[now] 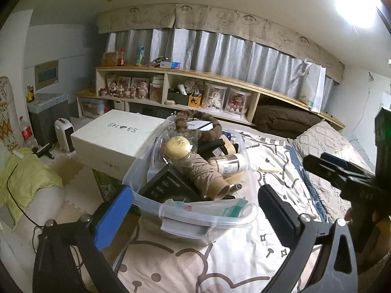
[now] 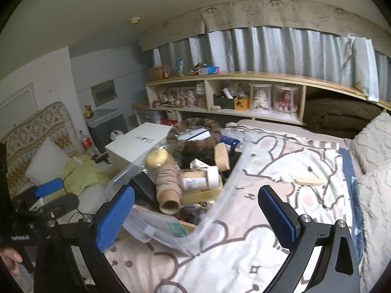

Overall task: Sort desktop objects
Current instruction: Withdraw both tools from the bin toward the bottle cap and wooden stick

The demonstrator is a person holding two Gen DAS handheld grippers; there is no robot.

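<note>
Clear plastic bin (image 1: 207, 217): on the bed (image 1: 268, 175), beside a white shoe box (image 1: 114, 136); heaped full.
Contents: twine spool (image 1: 202, 173), light, cardboard core, rough and easy to pinch across its wound middle; labelled jar (image 1: 229, 163), smooth, likely slippery; furry hoop (image 1: 195, 122), soft.
Stray wooden stick (image 2: 308, 181): on the quilt, thin, take by its edges.
Left claw (image 1: 195, 210): spread, empty.
Right claw (image 2: 195, 211): spread, empty.

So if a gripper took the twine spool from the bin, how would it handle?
The twine spool probably weighs little: a hollow cardboard core shows at its end. Its wound cord should grip well. Being round and lying propped on clutter in the clear bin, it could roll if nudged.
</note>
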